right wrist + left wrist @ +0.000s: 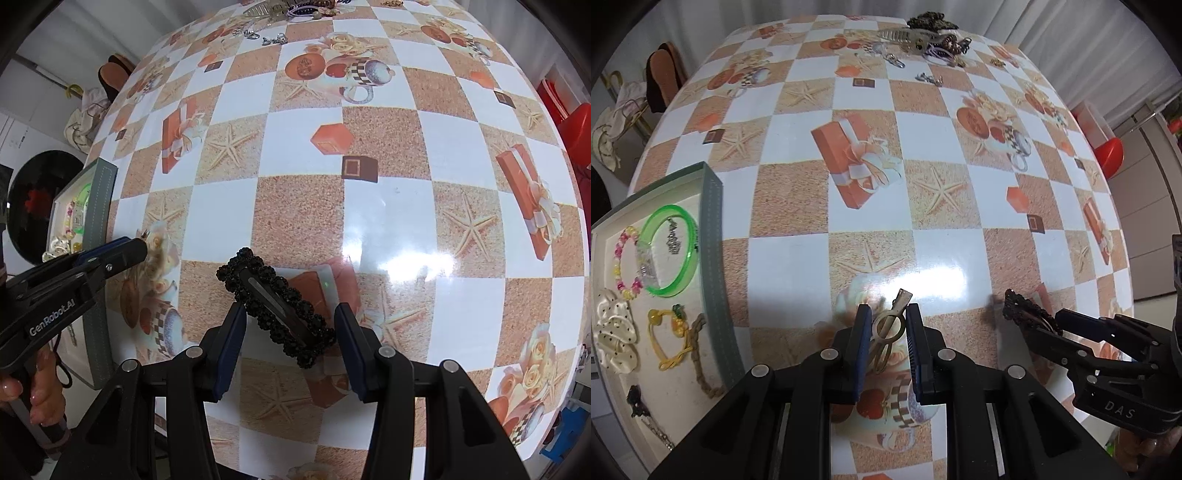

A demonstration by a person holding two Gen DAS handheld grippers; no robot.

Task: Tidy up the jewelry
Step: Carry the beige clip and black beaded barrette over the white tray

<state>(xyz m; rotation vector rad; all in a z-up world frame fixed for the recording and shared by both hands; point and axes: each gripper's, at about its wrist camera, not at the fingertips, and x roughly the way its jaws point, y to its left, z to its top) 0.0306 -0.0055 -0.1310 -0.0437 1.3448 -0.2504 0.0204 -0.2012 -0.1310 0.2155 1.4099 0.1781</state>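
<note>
Your left tool was clamped on the gold clip, your right tool gripped the black barrette lying diagonally, and the tray sat left, nearer the left tool.

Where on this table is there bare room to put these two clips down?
The wide middle of the table is bare, bordered by the tray on the left and the jewelry pile at the far edge. The tray is crowded: green bangle, bead bracelet, scrunchie.
</note>
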